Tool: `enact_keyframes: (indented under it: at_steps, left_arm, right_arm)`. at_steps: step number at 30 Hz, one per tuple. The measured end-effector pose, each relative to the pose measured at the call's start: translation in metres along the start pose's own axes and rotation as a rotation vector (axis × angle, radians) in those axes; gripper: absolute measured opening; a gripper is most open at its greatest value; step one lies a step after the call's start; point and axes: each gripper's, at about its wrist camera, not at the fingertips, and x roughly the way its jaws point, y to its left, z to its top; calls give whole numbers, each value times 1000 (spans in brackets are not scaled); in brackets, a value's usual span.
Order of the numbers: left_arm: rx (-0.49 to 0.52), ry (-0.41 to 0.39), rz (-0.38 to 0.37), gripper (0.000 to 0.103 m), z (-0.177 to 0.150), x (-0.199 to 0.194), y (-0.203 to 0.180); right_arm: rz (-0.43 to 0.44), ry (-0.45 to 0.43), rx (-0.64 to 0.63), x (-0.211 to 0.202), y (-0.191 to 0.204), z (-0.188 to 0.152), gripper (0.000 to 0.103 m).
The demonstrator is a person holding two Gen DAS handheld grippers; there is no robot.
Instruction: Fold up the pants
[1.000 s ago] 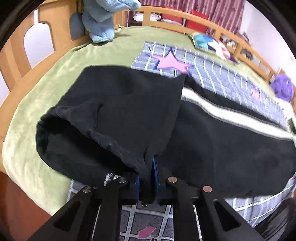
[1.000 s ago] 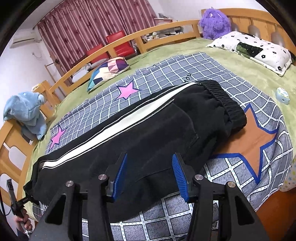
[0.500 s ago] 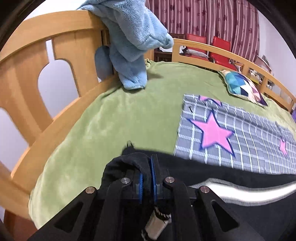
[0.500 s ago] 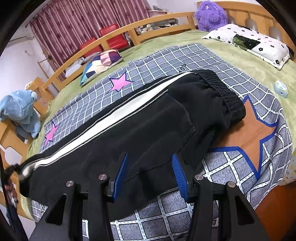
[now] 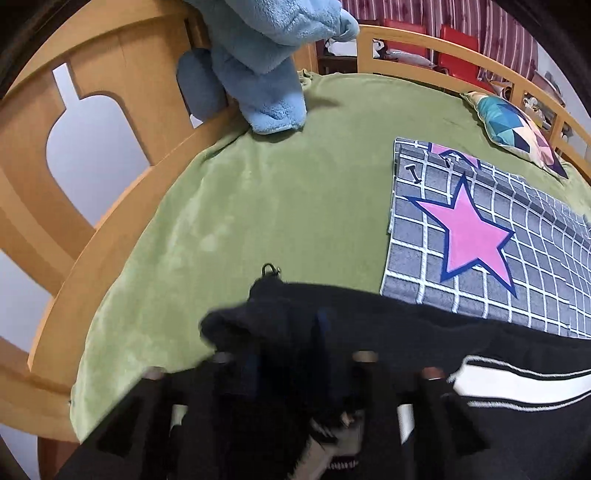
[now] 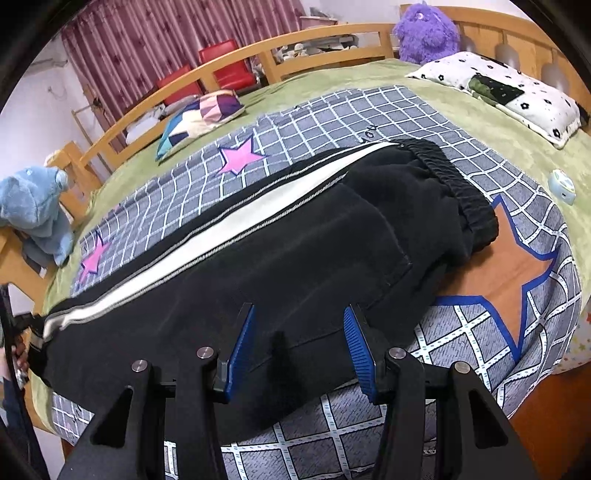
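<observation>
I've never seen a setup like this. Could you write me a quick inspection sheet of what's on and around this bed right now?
Surface: green blanket with a grey checked star quilt on top.
Job's things: black pants with a white side stripe, laid lengthwise, waistband right.
Clutter: blue plush toy, purple plush toy, patchwork cushion, white flowered pillow, small round gadget.
Tongs: left tongs blurred, jaws just opening, cuff fabric between them; right tongs open above the pants.
Cables: nothing seen.
Surroundings: wooden bed rail, red chairs, striped curtain.

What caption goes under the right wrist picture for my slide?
Open right gripper hovers over black pants with a white side stripe, laid flat on a grey checked star blanket.
</observation>
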Motion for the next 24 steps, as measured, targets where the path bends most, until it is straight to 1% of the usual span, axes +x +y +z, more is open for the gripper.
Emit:
enact_keyframes:
  at_steps: [1,2,3,4,6,7,9,11,13,16,17,18,20,21,23,24]
  left_arm:
    - [-6,-26,20,74,-2,-8,1]
    - [-13,-72,37,80,-4,-20,4]
    - [-15,-112,46,81,-6,-31,7]
    - [-13,-133,52,82,-7,-40,9]
    - [-13,-146,44,82,-7,-54,13]
    - [-14,-146,22,82,-8,-60,14]
    - [-22,-154,-18,82,-15,-72,12]
    - [-26,-182,-40,82,-24,-80,5]
    - [-13,-200,-58,82,-34,-83,-7]
    - [18,-132,-121,81,-52,-80,-29]
    - [22,-111,-138,81,-59,-80,-36]
    - [27,-99,-151,81,-66,-80,-42]
    - [44,-82,-183,81,-81,-87,-54]
    - [51,-79,-199,81,-88,-91,-59]
    - [36,-70,-265,81,-103,-98,-64]
    - [22,-62,-308,81,-110,-101,-65]
  right_arm:
    - [8,-8,20,-2,-5,1,50]
    - [13,-11,34,-4,-8,1,50]
    - [11,-15,59,-6,-14,2,50]
    - [5,-19,77,-8,-19,3,50]
    - [-13,-37,103,-14,-33,4,54]
    - [-26,-41,103,-15,-36,6,55]
    - [-81,-59,89,-19,-46,7,60]
    - [-99,-78,98,-20,-57,8,65]
    - [-71,-79,137,-15,-73,13,65]
    - [-3,-63,215,0,-95,22,66]
    - [18,-57,239,5,-100,24,68]
    - [63,-45,284,15,-108,26,70]
    - [115,-16,357,35,-118,30,70]
    - [154,2,403,48,-124,31,70]
    - [214,52,483,76,-129,35,71]
    - [220,48,498,84,-127,38,71]
